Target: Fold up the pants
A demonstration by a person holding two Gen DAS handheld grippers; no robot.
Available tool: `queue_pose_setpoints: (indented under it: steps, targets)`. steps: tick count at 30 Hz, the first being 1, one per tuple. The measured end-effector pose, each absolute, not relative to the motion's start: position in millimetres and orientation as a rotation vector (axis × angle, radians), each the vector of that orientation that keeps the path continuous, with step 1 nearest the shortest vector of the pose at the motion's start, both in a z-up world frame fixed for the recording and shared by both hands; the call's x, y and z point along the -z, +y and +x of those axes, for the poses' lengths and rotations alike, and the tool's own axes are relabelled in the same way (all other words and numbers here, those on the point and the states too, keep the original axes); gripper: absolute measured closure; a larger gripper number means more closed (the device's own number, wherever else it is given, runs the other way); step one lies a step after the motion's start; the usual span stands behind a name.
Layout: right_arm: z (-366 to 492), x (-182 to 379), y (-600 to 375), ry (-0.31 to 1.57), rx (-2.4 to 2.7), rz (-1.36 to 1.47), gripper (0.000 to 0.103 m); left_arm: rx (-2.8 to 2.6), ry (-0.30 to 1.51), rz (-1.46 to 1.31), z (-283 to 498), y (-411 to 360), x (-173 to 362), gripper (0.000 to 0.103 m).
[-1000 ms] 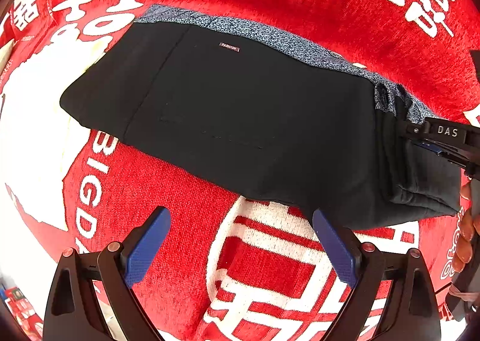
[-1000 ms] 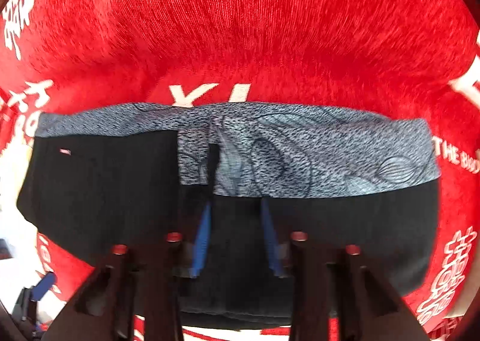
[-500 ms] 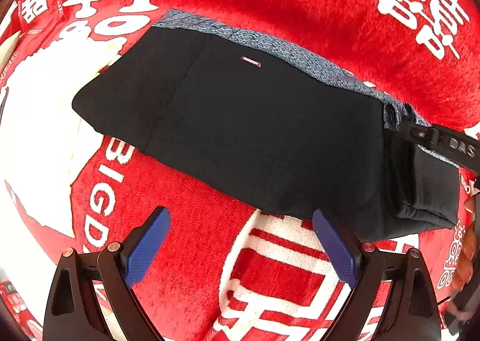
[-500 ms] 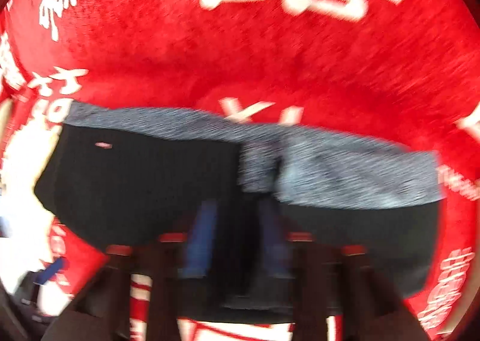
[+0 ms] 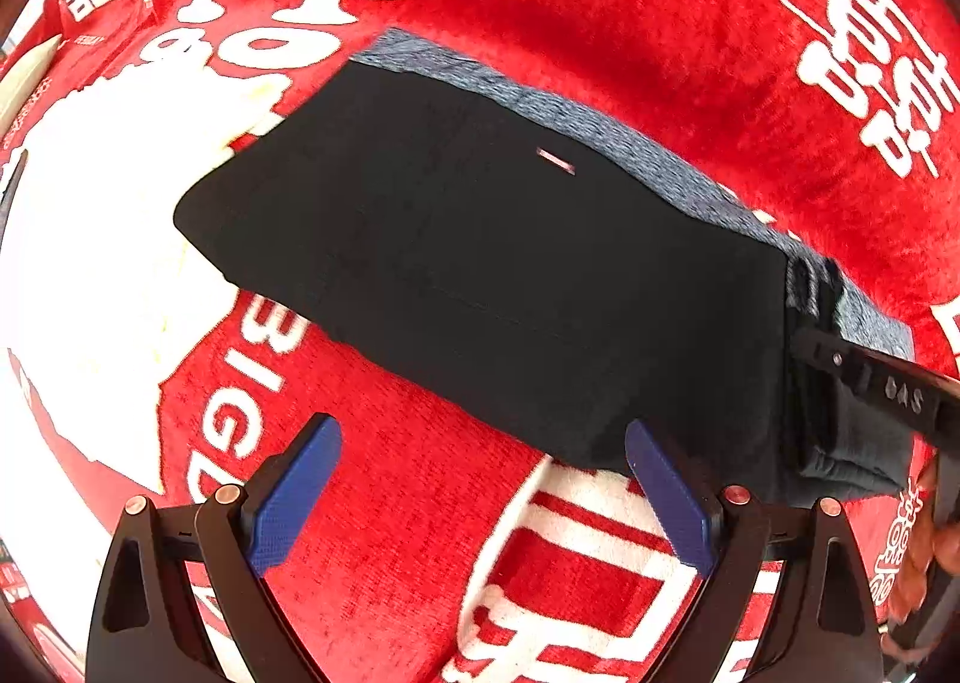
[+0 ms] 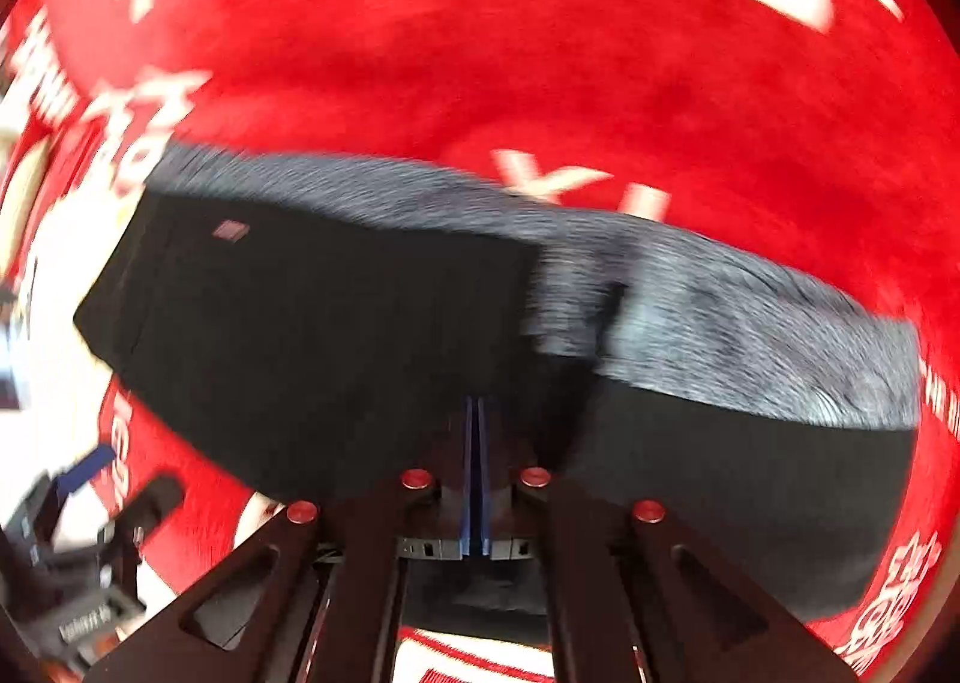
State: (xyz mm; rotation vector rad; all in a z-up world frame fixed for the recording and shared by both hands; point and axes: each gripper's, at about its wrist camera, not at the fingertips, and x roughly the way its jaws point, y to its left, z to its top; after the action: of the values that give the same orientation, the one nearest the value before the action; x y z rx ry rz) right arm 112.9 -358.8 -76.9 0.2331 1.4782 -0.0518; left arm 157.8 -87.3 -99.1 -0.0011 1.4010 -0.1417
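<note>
Left wrist view: left gripper (image 5: 480, 494) hangs at 6 o'clock, jaws apart and empty, clear of the folded pants (image 5: 480, 287) lying centre on the red blanket (image 5: 600, 23). Right wrist view: right gripper (image 6: 478, 413) at 6 o'clock, jaws together over the pants (image 6: 336, 347); whether fabric is pinched cannot be told.

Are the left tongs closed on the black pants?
No, the left tongs stand wide open above the red cloth, beside the pants.

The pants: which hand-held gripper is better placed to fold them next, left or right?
Probably the right hand-held gripper: it is directly over the pants, though shut with no cloth visible between its pads. The left hand-held gripper is open over the red cloth.
</note>
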Motion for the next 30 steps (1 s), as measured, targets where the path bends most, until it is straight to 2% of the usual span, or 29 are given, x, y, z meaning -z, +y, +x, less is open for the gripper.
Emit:
queue_pose_setpoints:
  steps: [1, 3, 5, 7, 15, 20, 21, 23, 24, 25, 26, 30]
  targets:
    - [114, 72, -354, 1.465, 0.038, 0.227, 0.098, 0.138, 1.399, -0.009, 160, -85, 99, 0.007]
    - [120, 64, -348, 1.44, -0.013, 0.289, 0.085, 0.131, 1.384, -0.032, 166, -77, 97, 0.007]
    - [131, 58, -347, 1.42, -0.048, 0.346, 0.049, 0.113, 1.364, -0.045, 171, -73, 94, 0.007]
    - [144, 53, -339, 1.387, -0.065, 0.319, 0.046, 0.102, 1.345, -0.064, 177, -66, 91, 0.007]
    - [208, 67, -280, 1.349, -0.253, 0.074, 0.046, 0.019, 1.335, -0.195, 205, -34, 102, 0.007]
    - [243, 101, -247, 1.355, -0.275, -0.104, 0.046, 0.048, 1.283, -0.187, 211, -41, 106, 0.007]
    - [248, 111, -247, 1.382, -0.268, -0.109, 0.049, 0.061, 1.28, -0.19, 212, -44, 108, 0.007]
    - [253, 130, -255, 1.461, -0.278, -0.009, 0.073, 0.064, 1.278, -0.178, 217, -50, 115, 0.007]
    - [255, 130, -259, 1.467, -0.273, 0.039, 0.077, 0.055, 1.279, -0.158, 219, -53, 121, 0.007]
    - [257, 130, -260, 1.477, -0.258, 0.064, 0.089, 0.038, 1.286, -0.132, 222, -55, 128, 0.007]
    - [260, 127, -258, 1.478, -0.242, 0.062, 0.093, 0.033, 1.291, -0.124, 224, -57, 130, 0.007]
    - [267, 125, -245, 1.465, -0.223, -0.037, 0.095, 0.032, 1.275, -0.092, 232, -62, 132, 0.007]
